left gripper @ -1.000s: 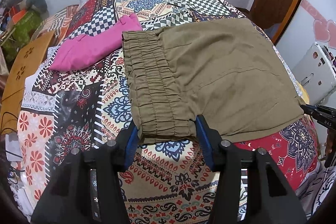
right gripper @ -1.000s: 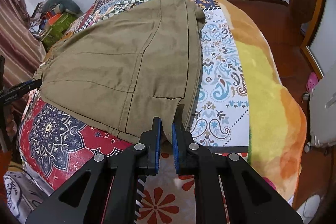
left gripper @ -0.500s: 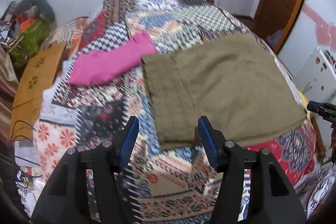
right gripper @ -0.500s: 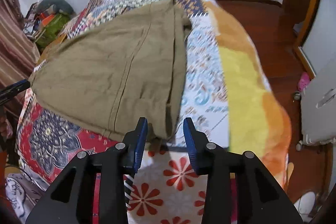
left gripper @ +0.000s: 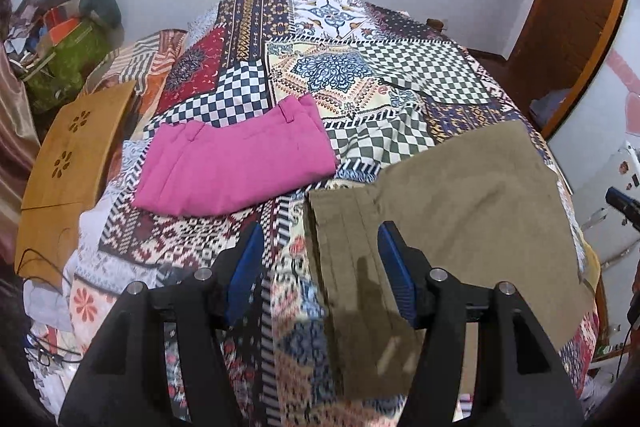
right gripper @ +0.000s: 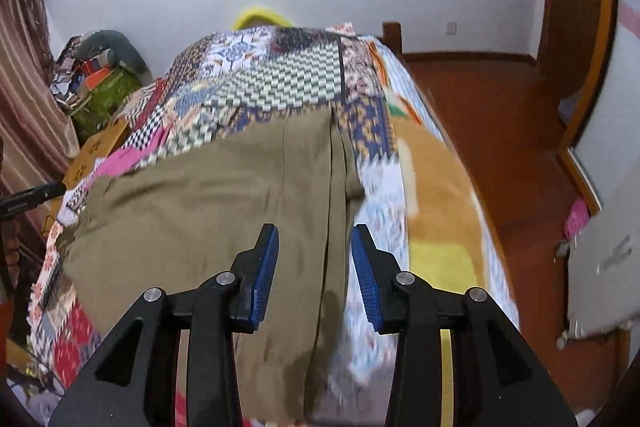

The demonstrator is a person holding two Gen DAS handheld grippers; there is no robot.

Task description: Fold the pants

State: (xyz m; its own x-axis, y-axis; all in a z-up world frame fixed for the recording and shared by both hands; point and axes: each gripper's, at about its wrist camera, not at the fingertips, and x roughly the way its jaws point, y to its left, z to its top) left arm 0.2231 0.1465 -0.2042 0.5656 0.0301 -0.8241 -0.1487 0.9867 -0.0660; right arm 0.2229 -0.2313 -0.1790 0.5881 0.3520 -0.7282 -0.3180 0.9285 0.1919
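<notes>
The olive-green pants (left gripper: 452,223) lie folded flat on the patterned bedspread (left gripper: 352,67); they also show in the right wrist view (right gripper: 208,211). My left gripper (left gripper: 320,271) is open and empty, raised above the pants' left edge at the waistband. My right gripper (right gripper: 314,275) is open and empty, raised above the pants' right edge. The tip of the right gripper shows at the right edge of the left wrist view (left gripper: 622,205), and the left gripper's tip shows at the left edge of the right wrist view (right gripper: 32,197).
Folded pink pants (left gripper: 236,167) lie on the bed left of the olive pair. A wooden board (left gripper: 76,155) and a pile of clutter (left gripper: 68,39) stand left of the bed. An orange-yellow blanket (right gripper: 440,211), the wooden floor (right gripper: 500,115) and a white cabinet (right gripper: 604,263) lie to the right.
Both grippers have let go of the pants, opened and pulled up and back from the bed. The right gripper was shut on the pants' corner one second ago.
</notes>
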